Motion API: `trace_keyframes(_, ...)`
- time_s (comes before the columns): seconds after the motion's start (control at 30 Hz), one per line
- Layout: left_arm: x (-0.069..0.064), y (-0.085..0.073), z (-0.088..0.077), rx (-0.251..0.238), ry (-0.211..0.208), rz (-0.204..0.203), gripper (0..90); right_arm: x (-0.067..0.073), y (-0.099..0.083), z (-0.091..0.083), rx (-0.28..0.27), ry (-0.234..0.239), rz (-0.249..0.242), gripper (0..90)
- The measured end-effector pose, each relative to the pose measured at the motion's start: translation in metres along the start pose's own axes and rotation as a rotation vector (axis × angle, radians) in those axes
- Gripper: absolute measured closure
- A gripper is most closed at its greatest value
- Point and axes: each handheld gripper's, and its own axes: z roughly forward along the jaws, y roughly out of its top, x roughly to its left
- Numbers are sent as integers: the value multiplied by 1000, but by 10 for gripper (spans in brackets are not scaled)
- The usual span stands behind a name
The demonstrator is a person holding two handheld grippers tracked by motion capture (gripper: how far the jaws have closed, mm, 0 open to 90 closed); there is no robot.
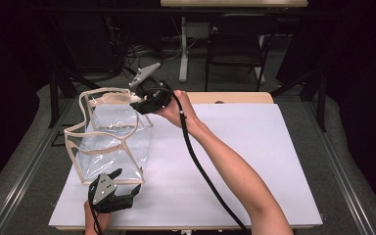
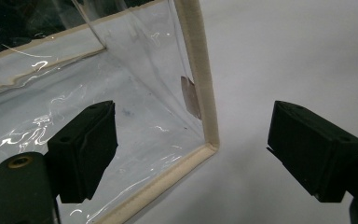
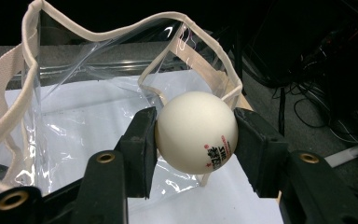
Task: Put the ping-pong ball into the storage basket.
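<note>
A clear plastic bag (image 1: 108, 142) with cream fabric trim stands open on the left of the white table. My right gripper (image 3: 196, 135) is shut on a white ping-pong ball (image 3: 196, 131) with red and black print, held just above the bag's (image 3: 74, 116) far right rim. From above, that right gripper (image 1: 144, 102) sits at the bag's back corner. My left gripper (image 1: 125, 182) rests near the table's front edge, open, right in front of the bag's near lower corner. Its own view shows the left gripper (image 2: 191, 154) straddling that trimmed corner (image 2: 209, 140) without touching it.
The white table top (image 1: 254, 161) stretches to the right of the bag. A black cable (image 1: 200, 166) trails from the right gripper along the forearm. A folding chair (image 1: 235, 44) and a table leg (image 1: 183, 49) stand beyond the far edge.
</note>
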Motion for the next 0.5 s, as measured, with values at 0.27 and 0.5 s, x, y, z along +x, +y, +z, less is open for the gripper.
trace_keyframes(0.27, 0, 0, 0, 0, 0, 0, 159, 4, 2, 4, 8, 9, -8, 511)
trace_keyframes(0.5, 0, 0, 0, 0, 0, -1, 159, 7, 3, 7, 11, 14, -13, 511)
